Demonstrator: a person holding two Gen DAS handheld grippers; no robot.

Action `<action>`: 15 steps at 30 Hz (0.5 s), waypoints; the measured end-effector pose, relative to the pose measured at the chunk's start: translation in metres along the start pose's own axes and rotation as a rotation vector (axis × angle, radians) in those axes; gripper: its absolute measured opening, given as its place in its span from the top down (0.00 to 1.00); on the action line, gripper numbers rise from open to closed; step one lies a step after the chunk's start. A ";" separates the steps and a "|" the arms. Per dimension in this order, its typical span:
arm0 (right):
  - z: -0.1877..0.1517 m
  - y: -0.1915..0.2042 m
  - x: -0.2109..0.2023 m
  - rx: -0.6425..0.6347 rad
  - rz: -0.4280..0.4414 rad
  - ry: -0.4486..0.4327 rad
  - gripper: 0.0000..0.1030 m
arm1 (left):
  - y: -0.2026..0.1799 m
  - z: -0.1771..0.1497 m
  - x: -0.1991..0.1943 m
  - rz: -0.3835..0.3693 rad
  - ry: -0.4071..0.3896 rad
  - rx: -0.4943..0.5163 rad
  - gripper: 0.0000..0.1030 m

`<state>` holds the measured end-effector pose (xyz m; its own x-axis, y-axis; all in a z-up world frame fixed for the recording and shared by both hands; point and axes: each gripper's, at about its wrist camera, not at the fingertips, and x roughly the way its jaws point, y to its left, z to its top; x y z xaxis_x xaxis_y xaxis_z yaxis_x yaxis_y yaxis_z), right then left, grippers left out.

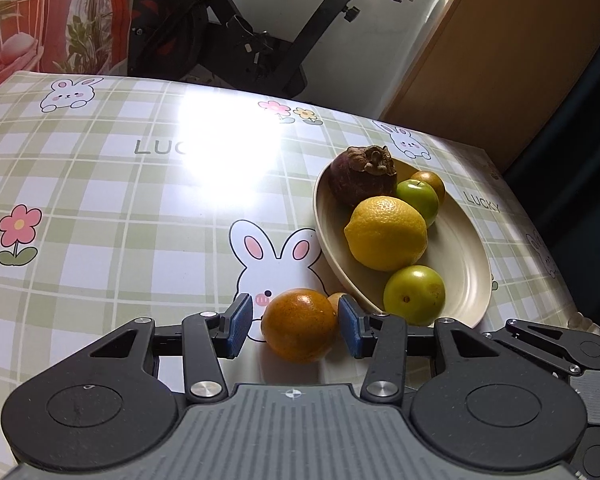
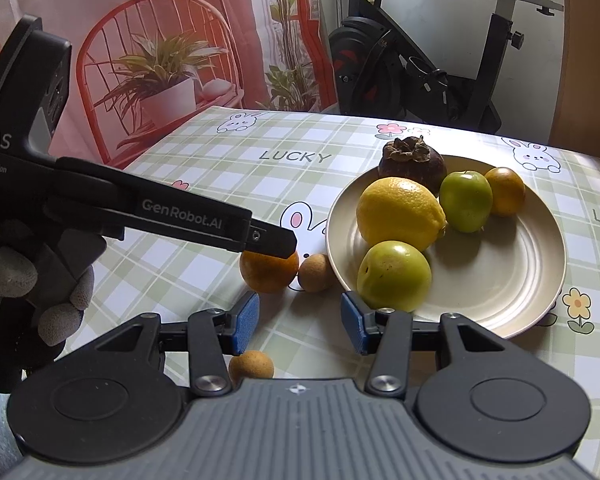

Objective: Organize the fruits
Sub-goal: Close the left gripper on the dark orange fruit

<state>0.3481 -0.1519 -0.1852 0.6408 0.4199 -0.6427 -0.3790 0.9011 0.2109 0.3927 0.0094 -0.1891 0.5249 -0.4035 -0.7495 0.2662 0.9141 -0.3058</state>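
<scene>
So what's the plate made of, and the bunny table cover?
The plate looks like matte cream plastic, maybe ceramic: smooth, with moulded rings and only soft shine. The table cover looks like glossy vinyl or oilcloth: it throws back a bright glare patch and lies flat.

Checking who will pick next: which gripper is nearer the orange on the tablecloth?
Left. The left gripper has its open fingers on either side of the orange, not yet pressing on it. The right gripper hangs open further back, with bare tablecloth between it and the orange.
</scene>
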 end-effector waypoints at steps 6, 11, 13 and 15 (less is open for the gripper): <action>0.000 0.001 0.003 -0.005 0.010 0.008 0.52 | -0.001 -0.007 -0.004 -0.021 0.001 0.025 0.57; -0.002 0.003 0.005 -0.011 0.019 0.020 0.52 | -0.005 -0.012 -0.011 -0.048 0.013 0.054 0.58; -0.003 0.003 0.006 -0.011 0.021 0.025 0.52 | -0.009 -0.015 -0.013 -0.064 0.016 0.073 0.58; -0.004 0.005 0.006 -0.012 0.023 0.030 0.52 | -0.011 -0.017 -0.016 -0.080 0.021 0.083 0.58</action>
<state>0.3478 -0.1455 -0.1914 0.6116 0.4366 -0.6598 -0.4013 0.8899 0.2169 0.3680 0.0067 -0.1841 0.4822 -0.4731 -0.7373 0.3726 0.8725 -0.3161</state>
